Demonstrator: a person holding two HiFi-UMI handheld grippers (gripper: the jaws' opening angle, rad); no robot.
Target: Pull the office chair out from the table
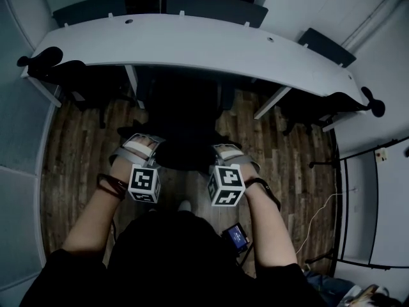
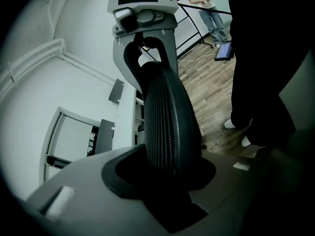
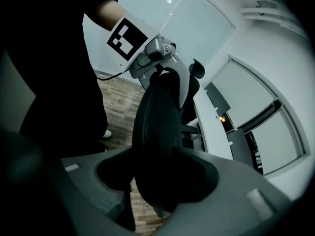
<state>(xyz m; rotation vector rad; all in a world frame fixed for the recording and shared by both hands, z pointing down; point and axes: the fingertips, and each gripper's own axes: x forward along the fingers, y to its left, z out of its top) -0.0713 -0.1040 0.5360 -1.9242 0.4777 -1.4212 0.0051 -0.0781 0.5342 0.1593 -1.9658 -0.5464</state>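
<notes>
The person is standing behind the office chair (image 1: 184,130), which is sitting partly tucked under the curved white table (image 1: 192,43), with its back facing the person. The left gripper (image 1: 139,147) is pinching the left end of the backrest's top rim and the right gripper (image 1: 228,153) is pinching the right end. Both pairs of jaws are pressing on the dark mesh edge between them.
</notes>
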